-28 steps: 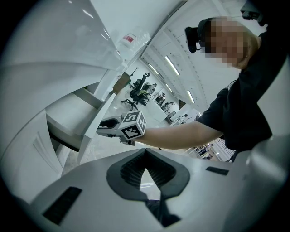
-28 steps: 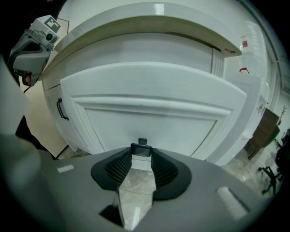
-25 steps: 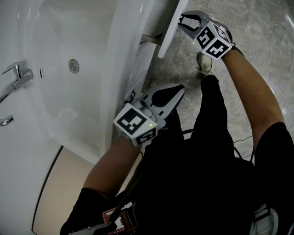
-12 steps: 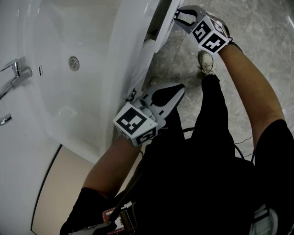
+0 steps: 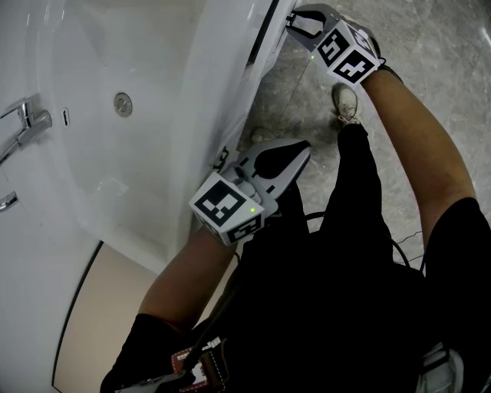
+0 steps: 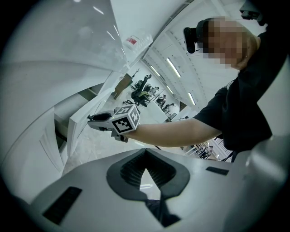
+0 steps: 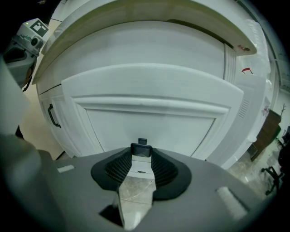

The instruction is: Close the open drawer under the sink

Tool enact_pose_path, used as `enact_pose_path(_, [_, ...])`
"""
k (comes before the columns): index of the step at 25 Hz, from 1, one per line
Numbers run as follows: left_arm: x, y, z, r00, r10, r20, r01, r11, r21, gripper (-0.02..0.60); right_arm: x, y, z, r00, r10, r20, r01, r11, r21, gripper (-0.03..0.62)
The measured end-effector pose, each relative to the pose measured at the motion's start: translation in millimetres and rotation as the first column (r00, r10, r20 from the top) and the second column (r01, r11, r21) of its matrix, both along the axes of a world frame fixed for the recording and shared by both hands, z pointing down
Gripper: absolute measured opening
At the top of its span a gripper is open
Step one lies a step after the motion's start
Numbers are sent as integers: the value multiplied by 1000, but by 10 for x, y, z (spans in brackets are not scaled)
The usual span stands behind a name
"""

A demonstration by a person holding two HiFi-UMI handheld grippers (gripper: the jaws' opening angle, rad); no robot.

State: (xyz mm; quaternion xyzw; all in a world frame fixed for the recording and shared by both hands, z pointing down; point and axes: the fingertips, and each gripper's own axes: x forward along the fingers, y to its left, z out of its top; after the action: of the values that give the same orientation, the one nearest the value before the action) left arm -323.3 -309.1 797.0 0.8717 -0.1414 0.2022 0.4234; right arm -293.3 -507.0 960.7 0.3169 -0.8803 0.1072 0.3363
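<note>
The white drawer front (image 5: 265,31) stands close under the rim of the sink (image 5: 115,169), with only a thin dark gap beside it. My right gripper (image 5: 295,19) is at that front. In the right gripper view the panel (image 7: 149,118) fills the frame and its small black handle (image 7: 141,150) sits between the tips of the right gripper (image 7: 141,156), which are shut on it. My left gripper (image 5: 295,150) hangs lower beside the sink edge, shut and empty. In the left gripper view its jaws (image 6: 145,158) meet at the tips, and the right gripper (image 6: 102,118) shows at the drawer (image 6: 79,129).
A chrome faucet (image 5: 27,127) and a round drain (image 5: 123,109) mark the basin. Marble floor (image 5: 430,92) lies on the right, with the person's shoe (image 5: 345,104) on it. A cabinet door with a black handle (image 7: 52,115) stands left of the drawer.
The drawer front has slid in toward the cabinet under the sink, and the right gripper has gone with it. The left gripper has kept still.
</note>
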Motion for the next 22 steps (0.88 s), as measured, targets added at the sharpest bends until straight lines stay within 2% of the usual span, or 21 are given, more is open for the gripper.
enact_pose_path(22, [-67,2,10,1000,8,-4,-8,1000,-4,0,-282,-279,-7,999,29,44,-28,1000,-5,130])
